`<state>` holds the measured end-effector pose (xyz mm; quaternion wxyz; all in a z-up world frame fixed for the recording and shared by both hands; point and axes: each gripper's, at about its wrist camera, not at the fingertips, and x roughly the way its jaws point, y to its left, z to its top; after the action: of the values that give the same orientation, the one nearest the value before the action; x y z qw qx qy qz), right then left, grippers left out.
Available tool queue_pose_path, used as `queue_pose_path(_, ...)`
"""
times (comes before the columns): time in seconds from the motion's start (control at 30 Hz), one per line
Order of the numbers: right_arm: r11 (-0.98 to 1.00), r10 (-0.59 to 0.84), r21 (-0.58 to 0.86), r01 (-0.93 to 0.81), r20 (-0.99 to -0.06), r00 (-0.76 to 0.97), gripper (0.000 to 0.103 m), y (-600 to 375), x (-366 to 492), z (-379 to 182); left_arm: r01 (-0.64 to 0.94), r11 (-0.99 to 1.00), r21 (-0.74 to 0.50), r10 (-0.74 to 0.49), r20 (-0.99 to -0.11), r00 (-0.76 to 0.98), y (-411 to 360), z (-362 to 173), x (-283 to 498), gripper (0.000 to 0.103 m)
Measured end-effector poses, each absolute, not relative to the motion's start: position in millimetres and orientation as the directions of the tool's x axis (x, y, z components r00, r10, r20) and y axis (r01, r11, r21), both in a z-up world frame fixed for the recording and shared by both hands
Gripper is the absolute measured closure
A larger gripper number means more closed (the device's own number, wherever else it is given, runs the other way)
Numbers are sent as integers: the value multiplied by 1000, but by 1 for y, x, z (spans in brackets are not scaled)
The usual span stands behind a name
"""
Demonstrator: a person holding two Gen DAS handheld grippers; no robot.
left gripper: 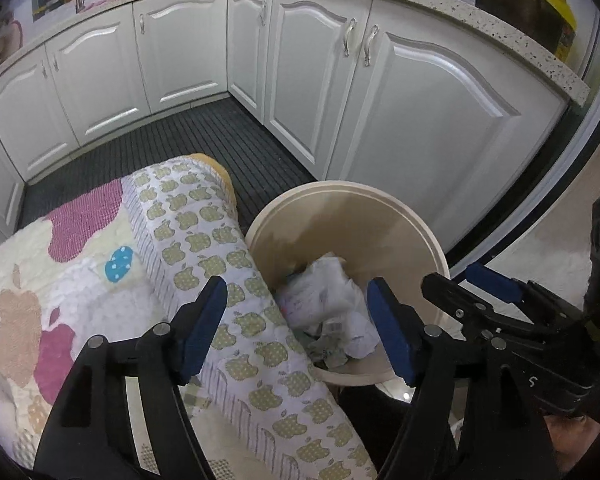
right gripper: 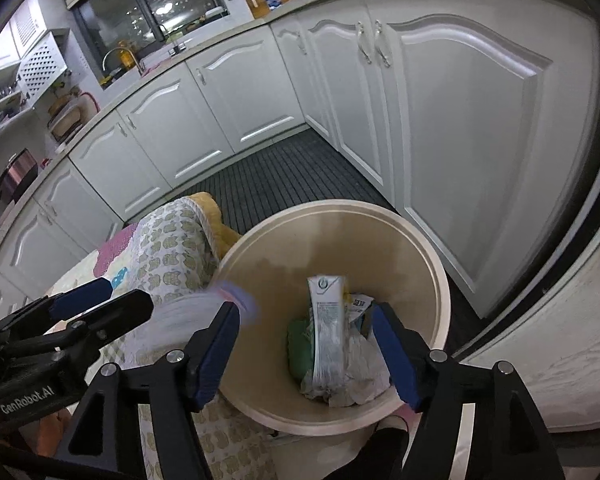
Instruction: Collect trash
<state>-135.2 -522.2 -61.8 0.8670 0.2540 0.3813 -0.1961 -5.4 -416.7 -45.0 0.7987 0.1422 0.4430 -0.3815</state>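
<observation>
Trash (right gripper: 332,344) lies in the bin (right gripper: 440,280) below both grippers' spread, empty fingers (right gripper: 396,356).

White cabinets (right gripper: 228,96) are wrapped round the corner under a speckled counter (left gripper: 460,4). Dark ribbed flooring (left gripper: 204,140) is laid below, and a night-dark window (right gripper: 148,4) is seen above the sink.
</observation>
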Motion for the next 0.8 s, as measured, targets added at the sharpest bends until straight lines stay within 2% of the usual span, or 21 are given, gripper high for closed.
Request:
queue_pose_path(0.23,799,-135,297,523,-758,638,36,-510,-142,-61,713,691,-118,-480,-812,331,-404,-45,-6,31)
queue_pose_path(0.8,828,-230,237,508,-683,693,31,-468,-158,-22,649,759,-52,-484,-712,509,-354,-12,-30,31)
